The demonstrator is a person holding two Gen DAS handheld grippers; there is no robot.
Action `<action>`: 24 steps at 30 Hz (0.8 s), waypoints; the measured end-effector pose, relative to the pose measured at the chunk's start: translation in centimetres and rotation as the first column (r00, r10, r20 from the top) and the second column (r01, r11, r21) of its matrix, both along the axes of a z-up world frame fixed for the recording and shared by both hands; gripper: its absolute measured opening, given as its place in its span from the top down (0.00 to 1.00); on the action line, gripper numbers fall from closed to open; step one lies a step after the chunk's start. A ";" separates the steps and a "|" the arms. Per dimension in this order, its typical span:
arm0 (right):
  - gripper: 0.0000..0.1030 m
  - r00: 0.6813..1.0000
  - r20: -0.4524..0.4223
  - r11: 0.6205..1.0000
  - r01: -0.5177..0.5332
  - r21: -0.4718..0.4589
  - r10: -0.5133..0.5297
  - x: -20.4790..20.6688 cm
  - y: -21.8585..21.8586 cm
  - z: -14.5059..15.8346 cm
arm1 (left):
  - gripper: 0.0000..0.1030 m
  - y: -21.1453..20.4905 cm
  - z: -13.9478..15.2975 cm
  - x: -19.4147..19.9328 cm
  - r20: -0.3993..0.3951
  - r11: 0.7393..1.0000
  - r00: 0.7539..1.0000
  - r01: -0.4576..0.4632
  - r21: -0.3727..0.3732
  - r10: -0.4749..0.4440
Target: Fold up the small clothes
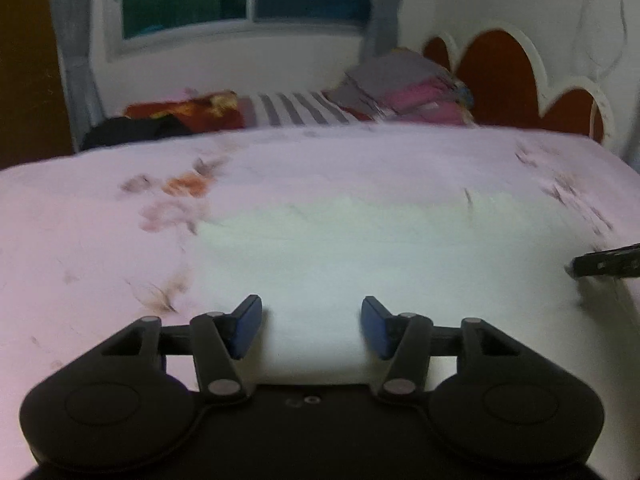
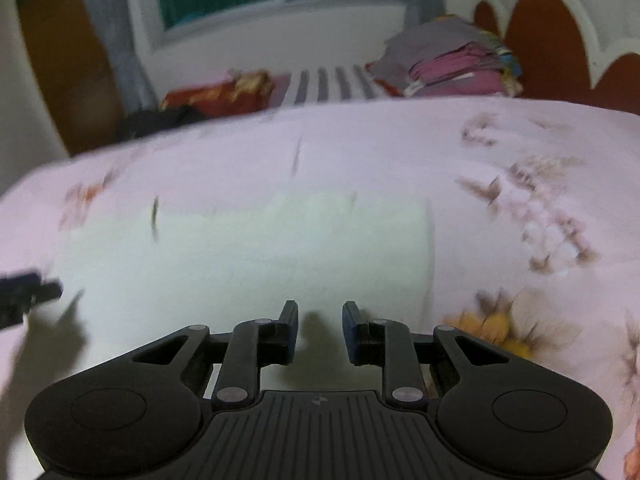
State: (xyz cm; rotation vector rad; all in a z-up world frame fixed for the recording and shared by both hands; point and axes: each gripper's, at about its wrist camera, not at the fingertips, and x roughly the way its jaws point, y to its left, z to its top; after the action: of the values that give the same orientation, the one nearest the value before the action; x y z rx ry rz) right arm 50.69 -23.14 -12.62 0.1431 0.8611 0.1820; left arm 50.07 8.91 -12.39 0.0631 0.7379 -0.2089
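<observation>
Left gripper (image 1: 312,330): jaws apart, nothing between them, poised above the near part of the white garment (image 1: 360,248).
Right gripper (image 2: 320,332): jaws narrowly apart, empty, over the garment's near edge.
White garment: lies flat on the floral bedsheet (image 2: 520,152), spread between both grippers; its type is too blurred to tell.
Step in hand: judged as lining up for a fold, no cloth yet pinched.
Next move: each gripper must drop onto the garment's near edge and close.
Beyond garment: folded clothes stack (image 2: 452,60) by the headboard (image 2: 548,36).
</observation>
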 end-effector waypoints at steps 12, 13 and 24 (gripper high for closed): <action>0.76 0.993 -0.051 0.994 0.107 -0.035 -0.109 -1.6 -0.9 -1.2 | 0.46 1.2 -1.0 0.0 -0.054 1.000 0.999 -0.001 0.031 0.003; 0.76 0.992 -0.054 0.993 0.109 -0.037 -0.111 -1.5 -0.9 -1.2 | 0.46 1.2 -1.0 -0.2 -0.054 0.999 0.999 0.002 0.033 0.000; 0.76 0.995 -0.049 0.990 0.083 -0.112 -0.089 -1.1 0.2 -1.6 | 0.44 1.7 -1.5 -0.3 -0.044 1.000 0.999 0.021 0.018 -0.020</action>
State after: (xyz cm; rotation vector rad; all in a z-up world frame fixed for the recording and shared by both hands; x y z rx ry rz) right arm 49.63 -22.94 -14.17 0.0821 0.9152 0.0501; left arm 49.74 10.65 -13.85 0.0841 0.7834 -0.2233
